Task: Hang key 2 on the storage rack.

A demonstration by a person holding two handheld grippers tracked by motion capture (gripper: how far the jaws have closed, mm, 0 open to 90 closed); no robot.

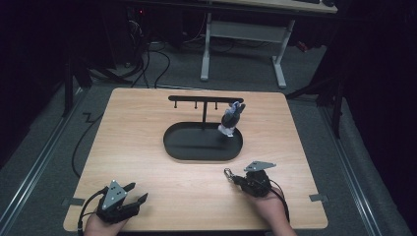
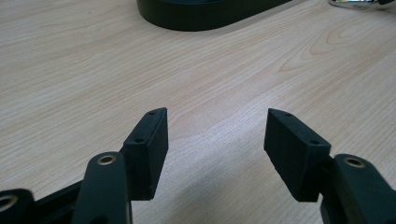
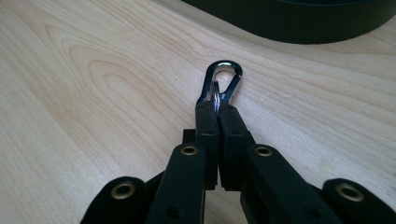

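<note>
My right gripper (image 1: 235, 179) (image 3: 217, 109) lies low over the table's front right and is shut on a silver carabiner clip (image 1: 228, 173) (image 3: 225, 79). The clip's loop sticks out past the fingertips, and its ring is pinched between the pads. At the front left, my left gripper (image 1: 136, 192) (image 2: 215, 126) is open with only bare wood between its jaws. A black oval tray (image 1: 182, 147) (image 2: 205, 14) (image 3: 303, 23) sits mid-table and carries a T-shaped hook stand (image 1: 205, 99). A grey and white keychain item (image 1: 231, 119) hangs at the stand's right end.
The wooden table (image 1: 137, 128) stands on a dark floor. Beyond its far edge are cables and a white desk frame (image 1: 246, 34). A hand holds each gripper at the near edge.
</note>
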